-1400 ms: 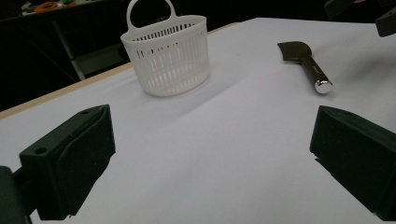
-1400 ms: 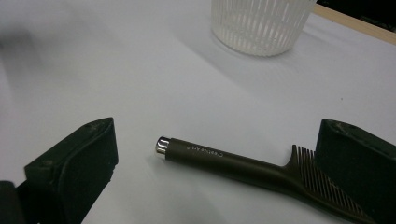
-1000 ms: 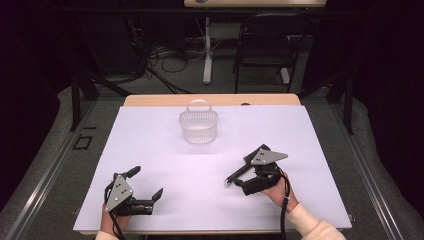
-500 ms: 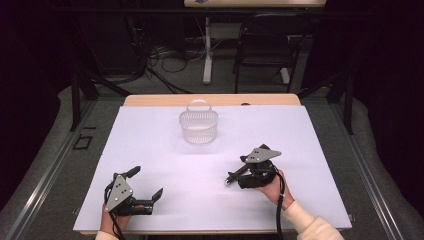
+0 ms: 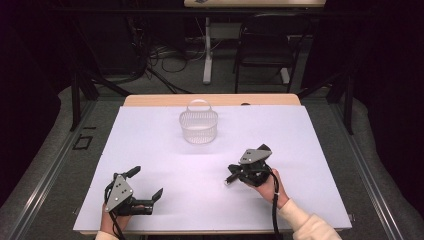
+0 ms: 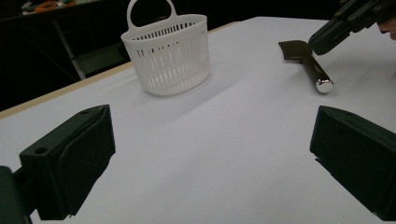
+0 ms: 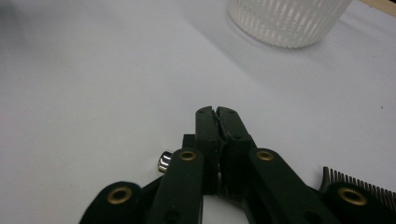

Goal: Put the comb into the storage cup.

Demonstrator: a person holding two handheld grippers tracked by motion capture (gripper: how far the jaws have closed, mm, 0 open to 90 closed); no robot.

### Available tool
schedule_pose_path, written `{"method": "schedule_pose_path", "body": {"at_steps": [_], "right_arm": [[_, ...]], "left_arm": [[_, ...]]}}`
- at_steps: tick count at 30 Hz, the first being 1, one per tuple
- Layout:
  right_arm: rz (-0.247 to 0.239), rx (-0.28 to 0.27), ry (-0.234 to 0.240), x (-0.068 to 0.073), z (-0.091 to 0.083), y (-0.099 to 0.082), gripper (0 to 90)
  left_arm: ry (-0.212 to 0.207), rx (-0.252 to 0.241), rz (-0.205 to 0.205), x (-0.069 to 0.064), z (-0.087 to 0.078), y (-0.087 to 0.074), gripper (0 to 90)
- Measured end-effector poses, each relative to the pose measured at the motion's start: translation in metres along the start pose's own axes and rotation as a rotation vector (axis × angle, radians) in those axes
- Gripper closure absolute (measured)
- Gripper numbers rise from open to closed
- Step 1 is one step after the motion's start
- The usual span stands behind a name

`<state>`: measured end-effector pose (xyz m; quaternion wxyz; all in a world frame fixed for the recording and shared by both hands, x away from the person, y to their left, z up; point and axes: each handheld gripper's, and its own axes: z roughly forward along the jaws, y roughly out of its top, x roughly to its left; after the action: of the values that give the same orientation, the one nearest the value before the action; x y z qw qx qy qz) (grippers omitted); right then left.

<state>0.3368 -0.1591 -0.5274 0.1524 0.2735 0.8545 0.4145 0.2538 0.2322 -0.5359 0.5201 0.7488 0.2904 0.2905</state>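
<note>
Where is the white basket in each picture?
High view: the white basket stands on the far middle of the white table, beyond both grippers.
Left gripper view: upper left of middle, handle up, past the open jaws.
Right gripper view: top edge, right of middle; just its lower part shows.
Shared landmark: the white table that the basket stands on.

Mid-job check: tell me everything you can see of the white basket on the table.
The white basket looks like plastic. It is a round tub with vertically slotted walls that taper slightly toward the base, and a small loop handle rises from its far rim. It stands upright on the white table, toward the far edge and near the middle. Only the table surface touches it. It appears empty, though its floor is hard to make out.
</note>
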Motion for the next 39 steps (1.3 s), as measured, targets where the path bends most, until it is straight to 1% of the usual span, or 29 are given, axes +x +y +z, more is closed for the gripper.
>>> {"method": "schedule_pose_path", "body": {"at_steps": [4, 6, 11, 12, 14, 21, 23, 27, 32, 36, 39], "right_arm": [[-0.009, 0.022, 0.000, 0.001, 0.006, 0.001, 90.0], [-0.016, 0.039, 0.003, 0.003, 0.010, 0.002, 90.0], [-0.026, 0.061, 0.006, 0.007, 0.017, 0.003, 90.0], [-0.030, 0.073, 0.007, 0.009, 0.020, 0.003, 90.0], [-0.034, 0.084, 0.008, 0.009, 0.021, 0.003, 90.0], [-0.035, 0.126, 0.008, 0.012, 0.028, 0.003, 90.0], [-0.042, 0.139, 0.013, 0.012, 0.029, 0.003, 90.0], [-0.035, 0.154, 0.019, 0.012, 0.030, 0.002, 90.0], [-0.042, 0.177, 0.025, 0.012, 0.030, 0.002, 90.0], [-0.047, 0.179, 0.029, 0.013, 0.029, 0.001, 90.0], [-0.041, 0.191, 0.035, 0.012, 0.029, 0.000, 90.0]], "left_arm": [[0.000, 0.001, 0.000, 0.000, 0.000, 0.000, 0.0], [0.000, 0.001, 0.000, 0.000, 0.000, 0.000, 0.1], [-0.002, 0.002, 0.000, 0.000, 0.000, 0.000, 0.0], [-0.002, 0.002, 0.000, 0.000, 0.000, 0.000, 0.0], [-0.001, 0.004, 0.001, 0.000, 0.000, 0.000, 0.1], [0.000, 0.007, -0.002, 0.000, 0.000, 0.000, 0.1], [-0.001, 0.007, -0.001, 0.000, 0.000, 0.000, 0.1], [0.000, 0.006, -0.001, 0.000, 0.000, 0.000, 0.1], [0.002, 0.007, -0.001, 0.000, 0.000, 0.000, 0.1], [0.004, 0.005, -0.002, 0.000, -0.001, -0.001, 0.1], [0.005, 0.005, -0.003, 0.001, -0.001, -0.001, 0.1]]}}
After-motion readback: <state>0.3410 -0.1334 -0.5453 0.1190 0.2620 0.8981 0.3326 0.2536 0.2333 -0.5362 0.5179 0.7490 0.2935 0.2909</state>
